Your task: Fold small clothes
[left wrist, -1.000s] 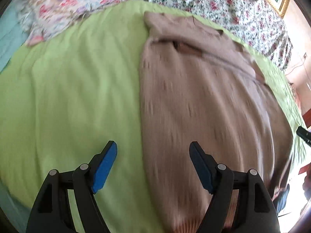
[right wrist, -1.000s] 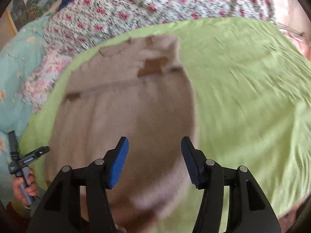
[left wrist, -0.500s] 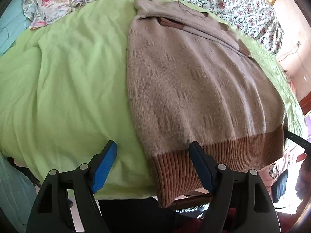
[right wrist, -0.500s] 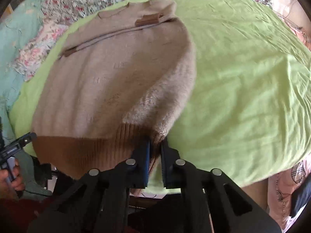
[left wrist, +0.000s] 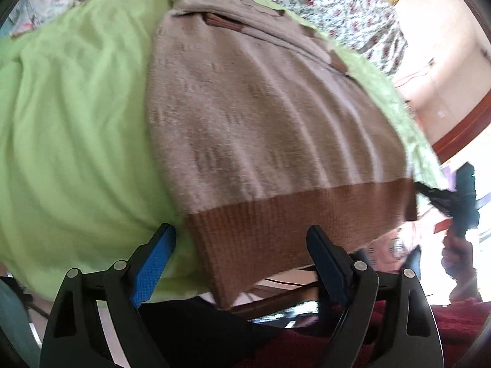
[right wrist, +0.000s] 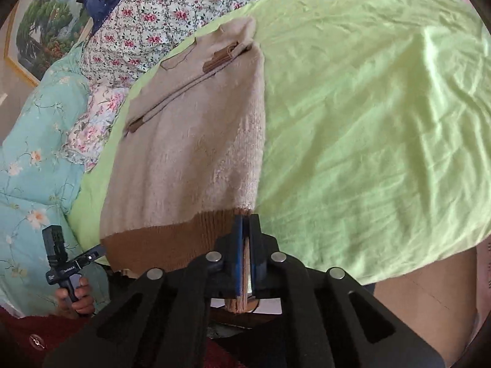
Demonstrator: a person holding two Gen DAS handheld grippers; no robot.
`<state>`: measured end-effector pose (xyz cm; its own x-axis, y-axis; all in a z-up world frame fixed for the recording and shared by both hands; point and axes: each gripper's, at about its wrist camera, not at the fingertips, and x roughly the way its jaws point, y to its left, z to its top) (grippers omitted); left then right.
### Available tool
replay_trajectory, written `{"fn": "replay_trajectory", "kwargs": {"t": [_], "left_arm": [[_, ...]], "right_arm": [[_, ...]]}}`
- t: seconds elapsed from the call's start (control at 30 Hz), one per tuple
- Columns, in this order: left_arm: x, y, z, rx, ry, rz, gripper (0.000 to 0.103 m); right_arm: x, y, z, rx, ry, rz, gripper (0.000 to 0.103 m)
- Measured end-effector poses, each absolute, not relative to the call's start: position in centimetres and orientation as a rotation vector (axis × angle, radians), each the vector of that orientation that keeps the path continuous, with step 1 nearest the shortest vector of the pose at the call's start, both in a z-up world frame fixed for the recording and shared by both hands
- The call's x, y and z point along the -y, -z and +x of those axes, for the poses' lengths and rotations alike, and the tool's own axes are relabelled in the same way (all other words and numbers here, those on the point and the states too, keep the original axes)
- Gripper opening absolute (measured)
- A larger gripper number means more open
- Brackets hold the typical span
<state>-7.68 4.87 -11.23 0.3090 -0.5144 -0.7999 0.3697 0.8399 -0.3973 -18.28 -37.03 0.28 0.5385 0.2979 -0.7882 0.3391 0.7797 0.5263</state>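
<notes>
The right gripper (right wrist: 244, 239) is clamped on the brown ribbed hem (right wrist: 172, 245) at the corner of the beige sweater (right wrist: 196, 141). The left gripper (left wrist: 241, 251) is spread wide, its fingers straddling the hem's other corner without touching it. Ahead of both, the sweater lies flat on the green blanket (right wrist: 368, 122), collar farthest, floral bedding (right wrist: 159, 21) beyond.

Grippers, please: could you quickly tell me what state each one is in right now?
Left gripper: open, straddling the sweater hem corner, not gripping.
Right gripper: closed on the sweater's brown ribbed hem.
</notes>
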Motion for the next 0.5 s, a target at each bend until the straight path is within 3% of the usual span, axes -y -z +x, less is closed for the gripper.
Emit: {"fn": "replay_trajectory", "kwargs": {"t": [0.07,0.17,0.33,0.4,0.5], "left_arm": [[-4.8,11.5,-7.7,-1.105,0.615,-0.178,0.087],[-5.0,11.6,-7.4,-1.083,0.64,-0.228,0.085],[-4.9,12.0,-6.8,-1.12,0.752,-0.312,0.036],[-4.7,12.9,-6.6,-1.14,0.751,-0.3,0.027],[-4.9,12.8,-6.5,-1.131,0.759,-0.315,0.023]], "right_arm": [[37.2,0.7,-18.1,-1.025,-0.007,0.765,0.024],[37.1,1.5,-18.0,-0.982,-0.071,0.823,0.033],[36.1,1.9,-17.8,-0.98,-0.152,0.825,0.033],[36.1,2.2,-17.7,-0.983,-0.186,0.823,0.033],[36.0,2.7,-17.6,-0.988,-0.223,0.835,0.033]]}}
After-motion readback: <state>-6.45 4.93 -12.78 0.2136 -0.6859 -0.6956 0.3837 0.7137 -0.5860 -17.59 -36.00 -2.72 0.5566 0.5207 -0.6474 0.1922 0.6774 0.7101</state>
